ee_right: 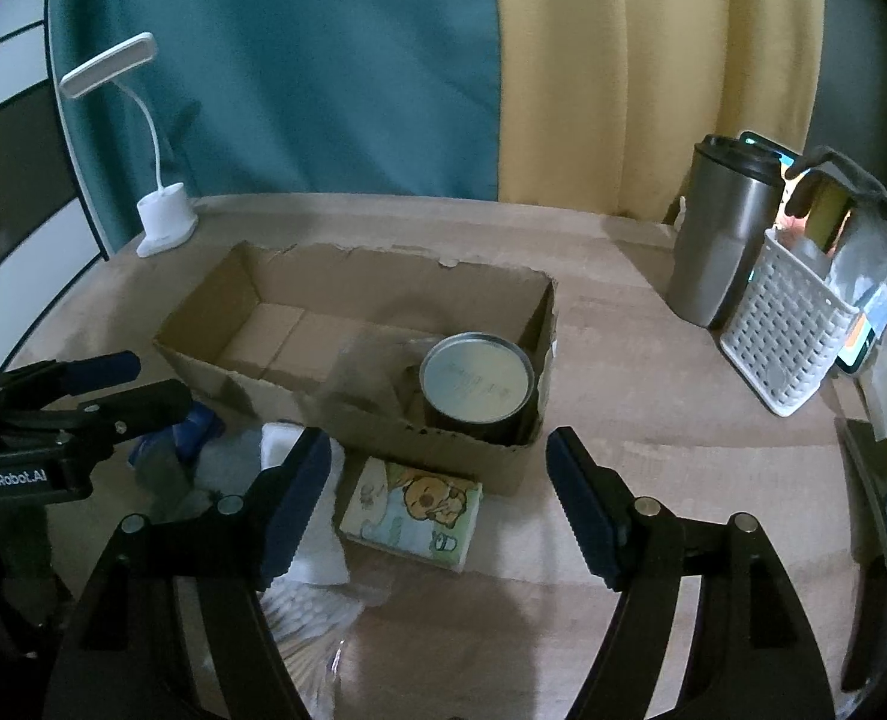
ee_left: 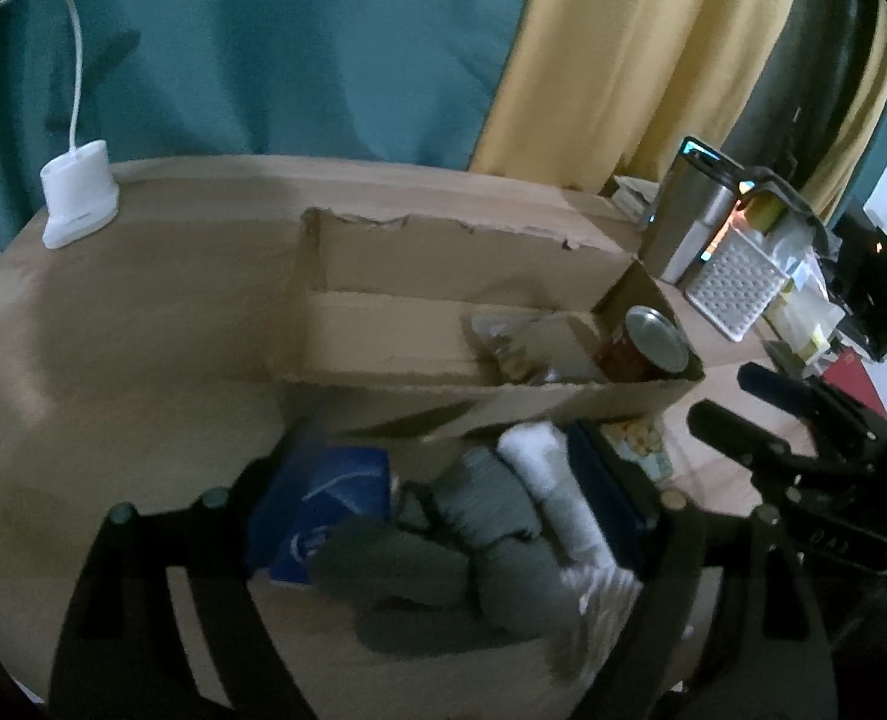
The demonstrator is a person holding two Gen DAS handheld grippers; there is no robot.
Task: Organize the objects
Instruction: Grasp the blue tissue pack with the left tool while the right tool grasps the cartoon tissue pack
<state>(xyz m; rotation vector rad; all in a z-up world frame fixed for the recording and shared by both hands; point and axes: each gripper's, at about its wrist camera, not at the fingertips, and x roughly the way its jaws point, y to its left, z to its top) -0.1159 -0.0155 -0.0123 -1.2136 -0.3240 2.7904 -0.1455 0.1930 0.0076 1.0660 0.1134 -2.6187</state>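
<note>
Two grippers in view, both with jaws parted and nothing between the pads; the right gripper [ee_right: 440, 498] hangs low in the centre of its own view, straddling a cartoon-printed tissue pack [ee_right: 412, 513] without touching it; the left gripper [ee_left: 443, 510] stands over a loose pile at the lower centre of its view, its pads blurred but clear of the items.

Pile, counted as far as blur allows: one blue packet [ee_left: 329, 498], one grey cloth bundle [ee_left: 473, 552], one white roll [ee_left: 554, 498]; further pieces cannot be told apart.

Just above the pile, mid-frame, one open cardboard box [ee_right: 203, 324]; inside, at its right end, one metal-lidded can [ee_right: 476, 387] and one clear crinkled packet [ee_right: 371, 372]; the left part of the box is bare.

Judgement: two items stowed, at least four left on the table [ee_right: 653, 408]; task under halfway.

Periphery: one white desk lamp [ee_right: 164, 216] upper left; one steel tumbler [ee_right: 722, 240] and one white perforated basket [ee_right: 788, 330] at right.
</note>
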